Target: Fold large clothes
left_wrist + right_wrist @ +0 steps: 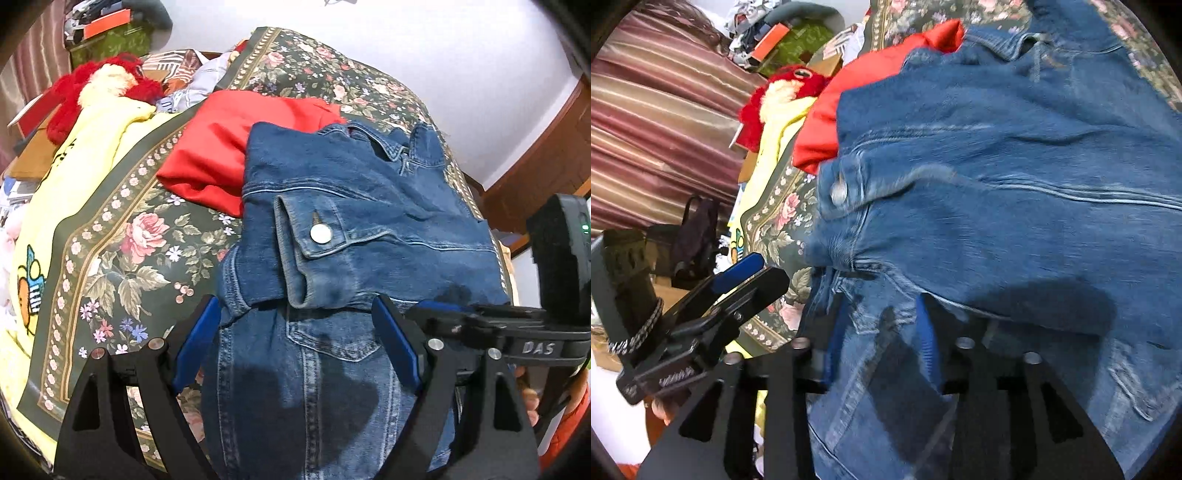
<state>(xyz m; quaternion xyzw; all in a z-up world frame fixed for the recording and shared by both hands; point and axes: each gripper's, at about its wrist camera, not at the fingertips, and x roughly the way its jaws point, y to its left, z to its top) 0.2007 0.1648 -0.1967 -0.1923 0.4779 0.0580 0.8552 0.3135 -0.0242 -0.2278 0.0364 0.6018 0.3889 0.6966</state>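
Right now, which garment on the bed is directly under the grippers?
The blue denim jacket, folded with its buttoned cuff on top. The red garment lies partly beneath its far side; the yellow printed one lies apart at the bed's edge.

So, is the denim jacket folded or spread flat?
Partly folded: the denim jacket has a buttoned cuff lying across its body, on the floral bedcover.

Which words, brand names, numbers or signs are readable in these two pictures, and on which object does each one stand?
"DAS": pale letters on the black body of the right gripper, seen in the left wrist view.
Lettering on the black body of the left gripper, in the right wrist view: blurred, unreadable.
Dark marks on the yellow cloth: too small to read.
Metal button on the denim jacket: no legible text.
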